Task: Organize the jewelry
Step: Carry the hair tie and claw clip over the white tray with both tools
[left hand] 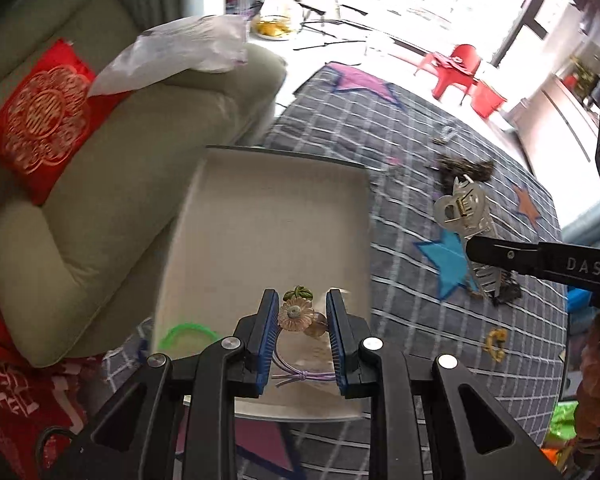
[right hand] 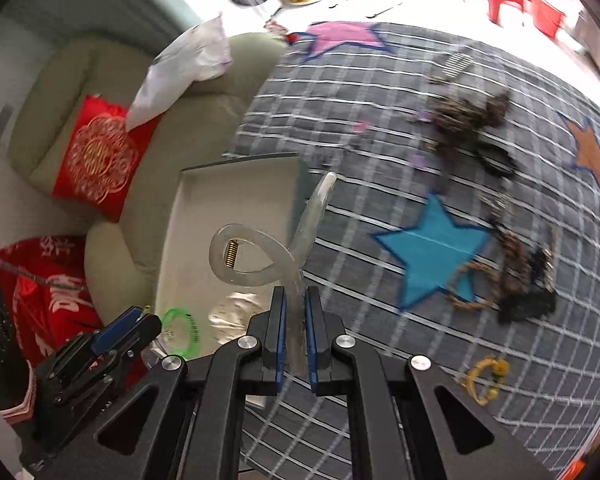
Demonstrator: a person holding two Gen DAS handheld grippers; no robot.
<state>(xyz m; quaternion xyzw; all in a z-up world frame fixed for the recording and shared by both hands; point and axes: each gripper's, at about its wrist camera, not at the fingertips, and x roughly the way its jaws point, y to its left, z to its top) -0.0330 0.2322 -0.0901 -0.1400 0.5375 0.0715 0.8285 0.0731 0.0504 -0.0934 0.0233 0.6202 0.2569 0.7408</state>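
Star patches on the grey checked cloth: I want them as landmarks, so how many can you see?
3. A pink star at the far edge, an orange star at the right, a blue star near the middle. Others may be hidden under the box.

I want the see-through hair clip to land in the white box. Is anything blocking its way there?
Nothing visible does. The right gripper holds the clear hair clip right at the white box, whose middle lies bare. Only a green band sits in the near corner, and the left gripper carries a flower hair tie over the near end.
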